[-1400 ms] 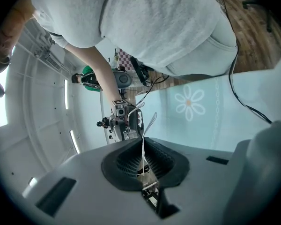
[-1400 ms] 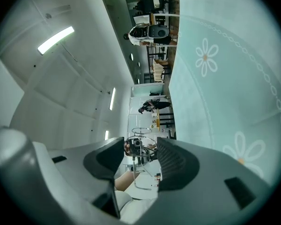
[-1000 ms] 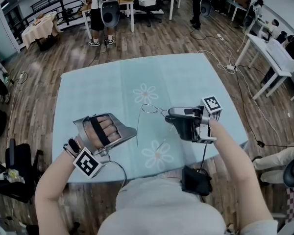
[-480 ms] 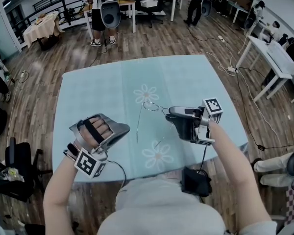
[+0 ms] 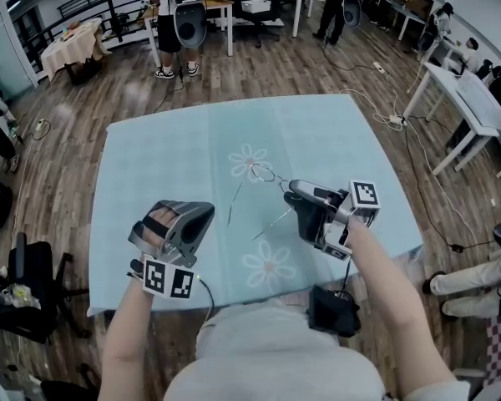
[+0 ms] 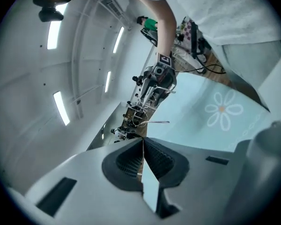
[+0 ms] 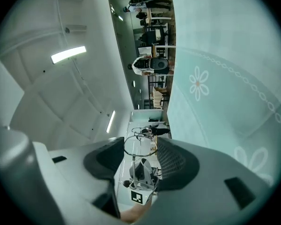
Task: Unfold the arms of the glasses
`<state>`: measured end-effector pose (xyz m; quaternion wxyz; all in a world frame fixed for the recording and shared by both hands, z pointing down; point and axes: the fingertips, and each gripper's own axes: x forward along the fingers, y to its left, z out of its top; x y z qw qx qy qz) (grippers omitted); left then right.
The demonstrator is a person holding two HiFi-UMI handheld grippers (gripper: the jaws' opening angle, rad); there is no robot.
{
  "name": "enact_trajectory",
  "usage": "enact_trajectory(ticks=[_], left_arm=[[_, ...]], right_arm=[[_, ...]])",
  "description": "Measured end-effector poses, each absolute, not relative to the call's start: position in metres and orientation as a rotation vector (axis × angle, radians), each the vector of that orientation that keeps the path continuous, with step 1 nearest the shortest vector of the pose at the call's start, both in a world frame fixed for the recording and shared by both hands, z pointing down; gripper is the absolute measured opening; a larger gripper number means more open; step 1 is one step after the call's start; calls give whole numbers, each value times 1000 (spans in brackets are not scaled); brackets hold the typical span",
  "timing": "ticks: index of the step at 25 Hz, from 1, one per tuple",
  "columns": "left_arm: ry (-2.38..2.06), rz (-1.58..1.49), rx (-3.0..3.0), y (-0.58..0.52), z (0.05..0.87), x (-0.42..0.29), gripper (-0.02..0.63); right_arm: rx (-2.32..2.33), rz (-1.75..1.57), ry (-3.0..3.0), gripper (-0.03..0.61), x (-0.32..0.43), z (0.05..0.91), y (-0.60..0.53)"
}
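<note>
Thin wire-framed glasses (image 5: 263,174) hang above the light blue tablecloth (image 5: 167,157), and my right gripper (image 5: 294,187) is shut on them at the frame. One slim arm (image 5: 235,200) points toward the lower left and the other arm (image 5: 272,223) slants below the gripper. In the right gripper view a round wire lens rim (image 7: 140,146) spans the gap between the dark pads (image 7: 175,161). My left gripper (image 5: 207,213) is shut and empty, a short way left of the glasses. Its view shows the pads (image 6: 159,159) pressed together, with the right gripper (image 6: 158,78) and glasses (image 6: 139,115) ahead.
The tablecloth has white daisy prints (image 5: 269,265). A dark pouch (image 5: 334,309) hangs at the near table edge. People stand by tables (image 5: 177,11) at the far side of the wooden floor, and cables (image 5: 417,153) trail on the right.
My left gripper has rolled over and drawn left, away from the glasses arm. The right gripper has turned a little, and the glasses arms now point more to the lower left.
</note>
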<state>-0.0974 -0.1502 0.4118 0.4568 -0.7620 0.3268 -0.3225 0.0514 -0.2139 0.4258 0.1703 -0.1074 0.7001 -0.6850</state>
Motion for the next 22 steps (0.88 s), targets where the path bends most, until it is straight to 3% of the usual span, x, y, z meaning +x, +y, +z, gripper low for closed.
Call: enact_trajectory(ticks=[22], left_arm=[[1440,-402,-2234,-161,395,-93,9]], right_arm=[[-559,-1662,1768,224,72,428,-220]])
